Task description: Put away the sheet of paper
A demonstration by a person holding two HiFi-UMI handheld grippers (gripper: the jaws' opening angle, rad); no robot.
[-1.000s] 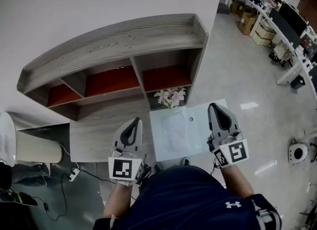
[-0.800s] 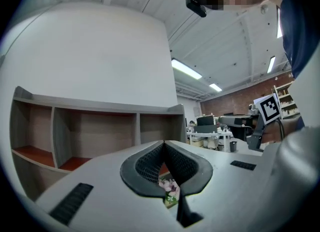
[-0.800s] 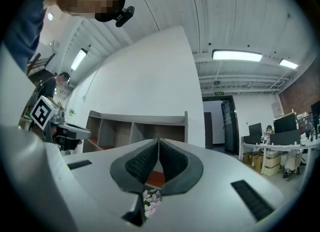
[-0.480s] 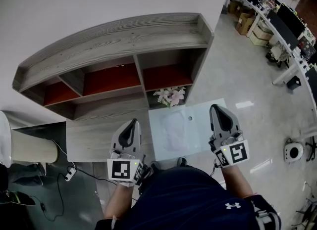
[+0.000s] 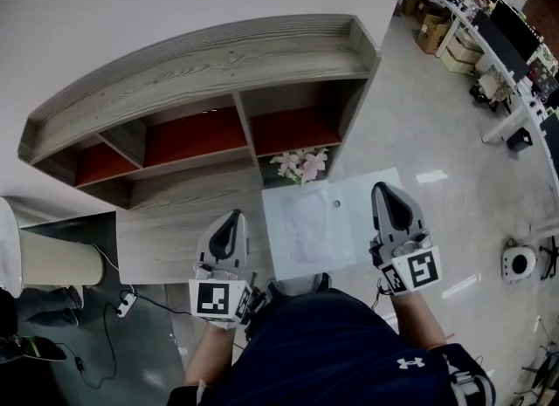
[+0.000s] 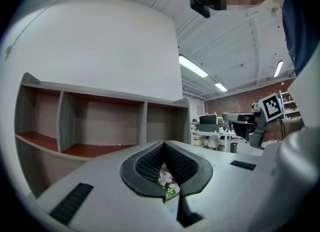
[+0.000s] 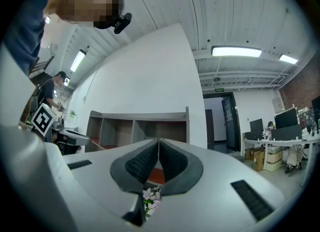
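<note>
Find the sheet of paper (image 5: 306, 228) flat on the pale tabletop (image 5: 374, 188), ahead of the torso and in the gap between the two tools. From the left gripper (image 5: 234, 219), look right and slightly forward for it. From the right gripper (image 5: 385, 193), look left and slightly back toward the body. Roughly midway, then, perhaps a shade nearer the left one, and touched by neither. Judge its long axis as running away from the body toward the shelf unit (image 5: 201, 59), more or less parallel to both tools. Probably need to swing one tool inward across the tabletop to reach a long edge.

Looks thin and nearly the same pale tint as the surface beneath, faintly crinkled, with edges hard to trace. Cannot tell more at this size. Likely limp and awkward to lift from flat.

Clenched and empty on both sides. See, in the left gripper view, pads pressed together at the tips, with only the flowers (image 6: 166, 178) visible through the hollow behind them. See the same in the right gripper view, with nothing pinched. Must open before any pickup; no grasp begun yet, by the look of it.
</note>
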